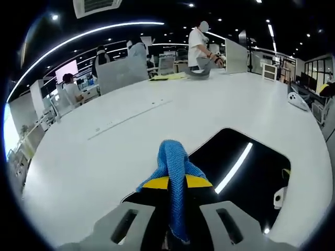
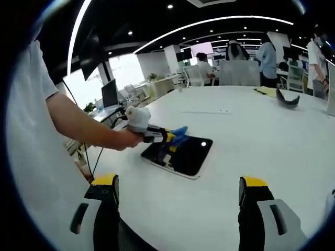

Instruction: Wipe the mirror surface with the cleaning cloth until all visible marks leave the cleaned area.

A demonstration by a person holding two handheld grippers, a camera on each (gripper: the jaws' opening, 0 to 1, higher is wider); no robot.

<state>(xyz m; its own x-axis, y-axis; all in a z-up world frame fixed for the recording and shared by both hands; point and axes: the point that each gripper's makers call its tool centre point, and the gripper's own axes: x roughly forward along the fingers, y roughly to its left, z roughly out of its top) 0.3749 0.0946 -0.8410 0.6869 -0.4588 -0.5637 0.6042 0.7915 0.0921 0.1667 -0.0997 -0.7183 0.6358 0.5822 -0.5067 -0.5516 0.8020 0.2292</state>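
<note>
In the left gripper view, the left gripper (image 1: 175,196) has its yellow-tipped fingers (image 1: 201,181) closed together on a blue cleaning cloth (image 1: 174,178), which bunches up above the tips and hangs down between them. The cloth sits at the near edge of a dark mirror (image 1: 246,172) lying flat on the white tabletop (image 1: 157,120); the glass reflects a bright strip of ceiling light. Far across the tabletop a person in a white shirt (image 1: 198,44) stands beside a grey screen, and other people sit at desks behind.

In the right gripper view, the right gripper (image 2: 178,191) hovers above the tabletop (image 2: 251,130) with its fingers (image 2: 252,191) spread wide and nothing between them. Well ahead, a hand (image 2: 128,137) holds the left gripper (image 2: 166,137) with the blue cloth (image 2: 178,133) pinched at its tip, pressed onto the near left corner of the mirror (image 2: 188,154). A dark curved object (image 2: 287,97) lies further off on the tabletop
</note>
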